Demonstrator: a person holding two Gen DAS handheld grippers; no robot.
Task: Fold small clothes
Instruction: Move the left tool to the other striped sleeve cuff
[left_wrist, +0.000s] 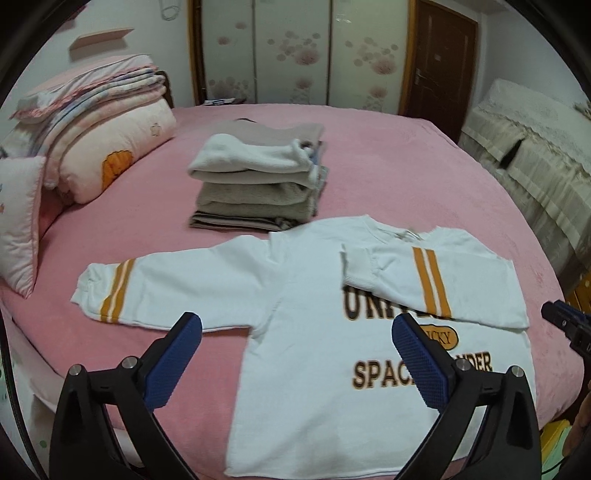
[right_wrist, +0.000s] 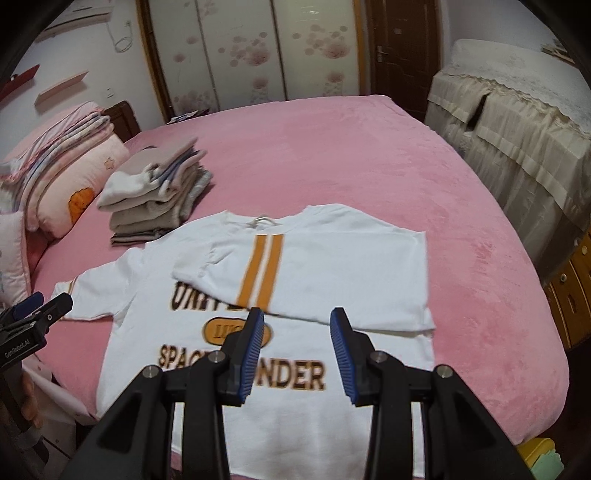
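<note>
Left wrist view: left gripper (left_wrist: 297, 336) jaws spread wide, nothing between them, hovering above the white sweatshirt (left_wrist: 314, 369) that lies flat, print side up, on the pink bed (left_wrist: 388, 155). The sleeve on the picture's left (left_wrist: 155, 284) is stretched out sideways on the bed; the other sleeve (left_wrist: 417, 280), orange stripes showing, is folded in across the chest and covers part of the dark lettering. Just behind the collar sits a stack of folded clothes (left_wrist: 258, 181), white piece on top, grey ones under. Folded quilts (left_wrist: 103, 122) and a pillow (left_wrist: 18, 221) at the left edge of the bed. The right gripper's tip (left_wrist: 569, 325) shows at the right border. Right wrist view: right gripper (right_wrist: 297, 325) jaws partly open, narrow gap, empty, held above the sweatshirt (right_wrist: 258, 417) near its printed front. The folded-in sleeve (right_wrist: 266, 273) lies over the chest, striped cuff end towards the middle. Stack of folded clothes (right_wrist: 155, 192) at the far left of the sweatshirt, touching its shoulder edge. Left gripper (right_wrist: 33, 317) at the left border, over the outstretched sleeve. Covered furniture (right_wrist: 517, 140) beside the bed on the right.
</note>
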